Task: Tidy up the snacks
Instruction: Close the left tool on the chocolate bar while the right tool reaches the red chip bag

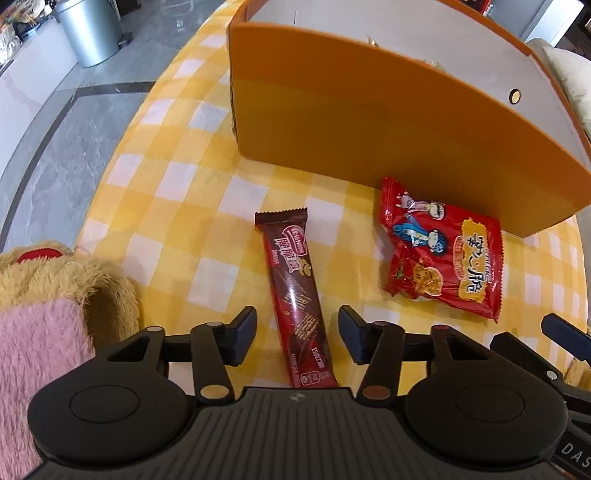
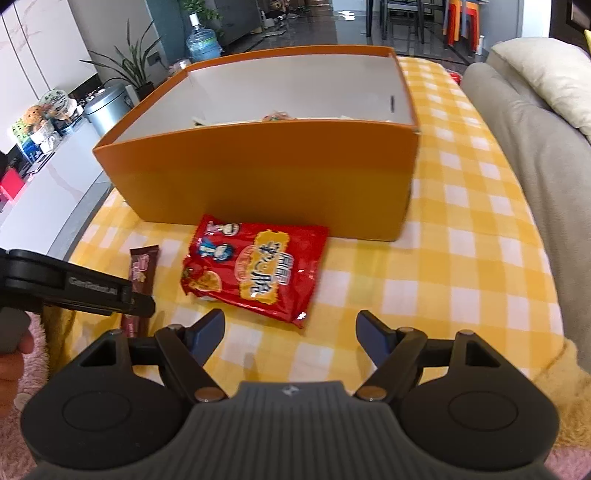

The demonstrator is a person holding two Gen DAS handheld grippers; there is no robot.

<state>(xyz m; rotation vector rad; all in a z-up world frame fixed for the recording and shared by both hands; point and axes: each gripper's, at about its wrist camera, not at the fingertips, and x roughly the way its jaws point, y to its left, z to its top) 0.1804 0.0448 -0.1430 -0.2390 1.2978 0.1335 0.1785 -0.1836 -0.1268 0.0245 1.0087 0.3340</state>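
A brown wafer bar lies on the yellow checked tablecloth, its near end between the fingers of my open left gripper. A red snack bag lies to its right, against the orange box. In the right wrist view the red bag lies just ahead and left of my open, empty right gripper. The orange box behind it holds some snacks. The bar shows partly behind the left gripper's body.
A plush toy sits at the left table edge. A grey sofa with a cushion runs along the right side. A metal bin stands on the floor beyond the table.
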